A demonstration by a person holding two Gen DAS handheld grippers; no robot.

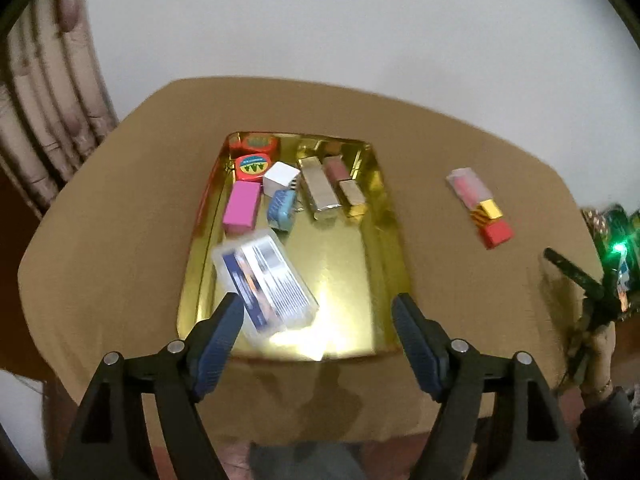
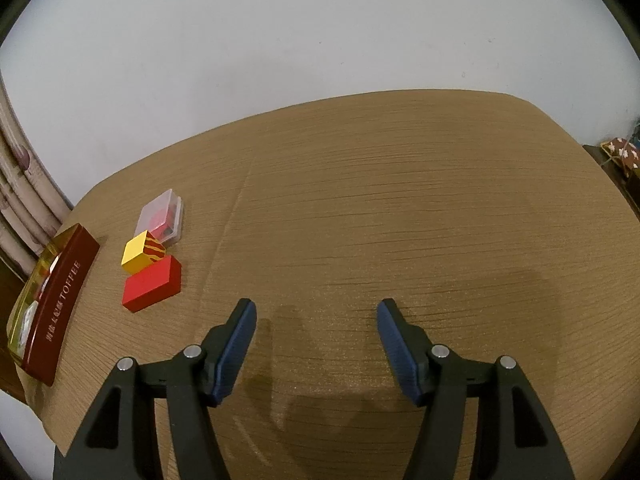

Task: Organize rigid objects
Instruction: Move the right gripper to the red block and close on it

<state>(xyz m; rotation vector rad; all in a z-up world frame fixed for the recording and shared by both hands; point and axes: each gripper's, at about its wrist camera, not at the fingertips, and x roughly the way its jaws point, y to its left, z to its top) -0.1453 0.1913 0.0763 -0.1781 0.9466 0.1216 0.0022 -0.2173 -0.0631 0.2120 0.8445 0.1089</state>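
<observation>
Most little boxes, like the clear case (image 1: 266,284), sit in the gold tray (image 1: 384,208), three more (image 2: 154,256) wait on the table (image 2: 400,220), and both the left gripper (image 1: 318,314) and right gripper (image 2: 316,320) are wide apart, holding nothing.

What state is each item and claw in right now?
Left claw: open, empty, above the tray.
Right claw: open, empty, over bare table.
Gold tray: holding several boxes.
Clear case: flat in the tray, blurred.
Pink box: in the tray.
Red block: on the table, outside the tray.
Yellow striped block: outside.
Clear red-filled box: outside.
</observation>
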